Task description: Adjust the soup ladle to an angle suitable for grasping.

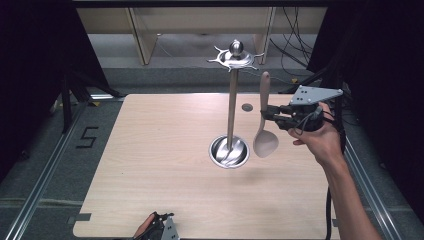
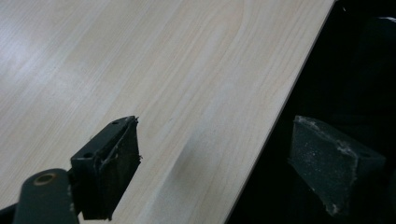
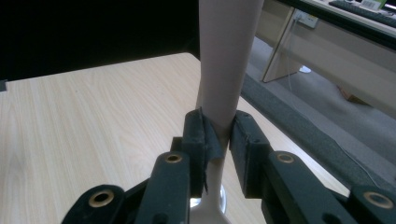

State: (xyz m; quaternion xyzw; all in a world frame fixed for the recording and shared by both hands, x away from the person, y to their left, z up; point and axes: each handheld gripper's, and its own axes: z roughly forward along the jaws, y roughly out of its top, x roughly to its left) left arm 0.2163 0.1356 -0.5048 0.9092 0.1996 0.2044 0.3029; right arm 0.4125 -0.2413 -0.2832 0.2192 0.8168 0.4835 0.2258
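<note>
Right hand [image 1: 322, 140] raised mid-air, right gripper [image 1: 265, 113] pointing sideways, jaws clamped on spoon [image 1: 263, 125] handle, bowl hanging below fingers; left gripper [image 2: 215, 163] gaping, empty, at table [image 1: 150, 165] edge.

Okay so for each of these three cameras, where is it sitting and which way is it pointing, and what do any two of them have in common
High view: above the person's side, facing forward and down on the table; shows the utensil stand, the right hand and right gripper holding the spoon, and the left gripper at the near edge.
Left gripper view: rides the left gripper, looking over the table edge; jaws apart.
Right gripper view: rides the right gripper, looking along jaws clamped on the spoon handle.
Shared: high and right gripper views both show the gripped spoon.
</note>
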